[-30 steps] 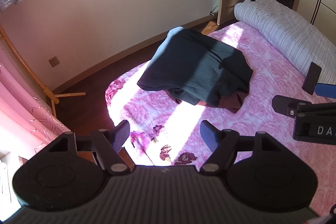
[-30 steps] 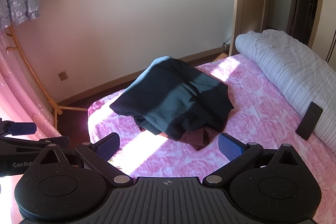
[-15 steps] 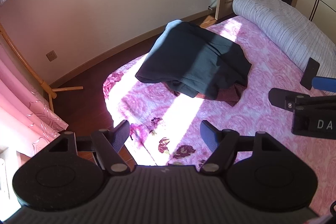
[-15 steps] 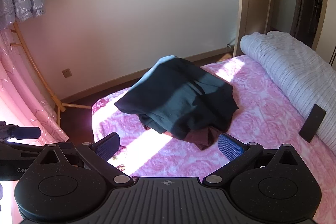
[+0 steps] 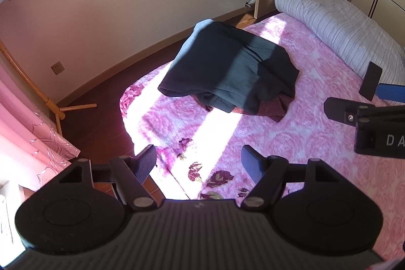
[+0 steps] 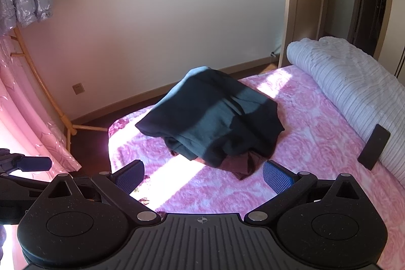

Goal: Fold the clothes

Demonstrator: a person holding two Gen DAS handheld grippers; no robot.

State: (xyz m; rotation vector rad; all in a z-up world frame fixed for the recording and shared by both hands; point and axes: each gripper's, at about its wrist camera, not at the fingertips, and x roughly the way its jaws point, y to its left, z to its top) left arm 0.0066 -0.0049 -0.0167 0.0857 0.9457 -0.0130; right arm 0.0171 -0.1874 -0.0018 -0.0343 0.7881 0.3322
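Observation:
A dark green garment (image 5: 227, 72) lies in a loose heap on the pink floral bed (image 5: 291, 143), with a maroon garment (image 5: 273, 106) poking out beneath its near edge. Both show in the right wrist view, the green one (image 6: 212, 118) over the maroon one (image 6: 240, 166). My left gripper (image 5: 198, 163) is open and empty, above the bed's near corner, well short of the heap. My right gripper (image 6: 202, 175) is open and empty, just short of the heap. The right gripper also shows at the right edge of the left wrist view (image 5: 354, 103).
A rolled white striped quilt (image 5: 341, 27) lies along the bed's far right side, with a black phone (image 5: 370, 80) leaning on it. Dark wood floor (image 5: 101, 118) and a pink curtain (image 5: 25, 143) are to the left. A door (image 6: 301, 4) stands behind the bed.
Both grippers have drifted slightly; the heap sits a little farther left and higher in the left view and a little farther right in the right view. Both stay open and empty.

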